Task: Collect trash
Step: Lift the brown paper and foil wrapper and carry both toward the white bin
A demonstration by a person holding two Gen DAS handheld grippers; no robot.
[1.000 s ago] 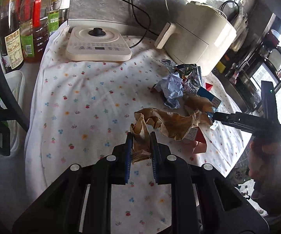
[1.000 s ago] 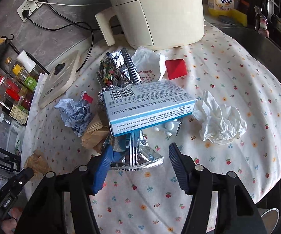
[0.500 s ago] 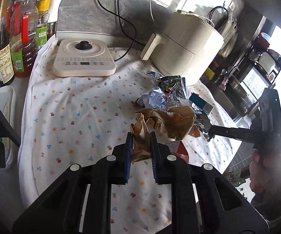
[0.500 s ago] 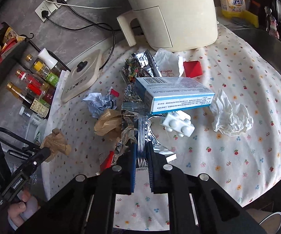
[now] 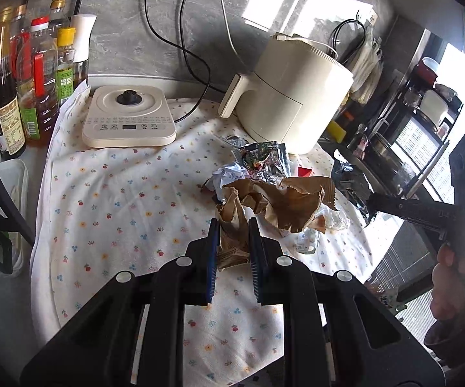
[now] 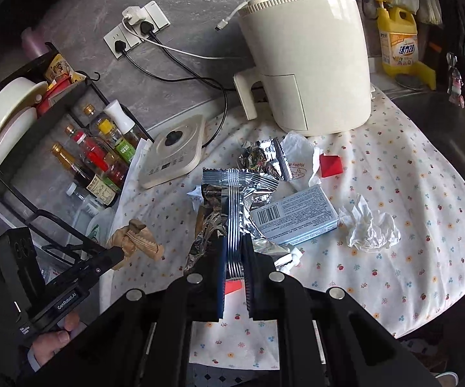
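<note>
My left claw (image 5: 232,222) is clamped on the crumpled brown bag (image 5: 277,203) – bag is off the cloth (image 5: 119,200), hanging over the trash pile. My right claw (image 6: 234,242) has just closed, pads pinching the ribbed seam of a foil wrapper (image 6: 232,193), held above the pile. On the cloth: blue box (image 6: 293,216), white tissue (image 6: 371,225), red scrap (image 6: 330,164) – near the fryer (image 6: 313,61).

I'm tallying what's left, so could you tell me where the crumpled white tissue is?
In the right wrist view, the crumpled white tissue lies on the flowered cloth, right of the blue-and-white box.
</note>
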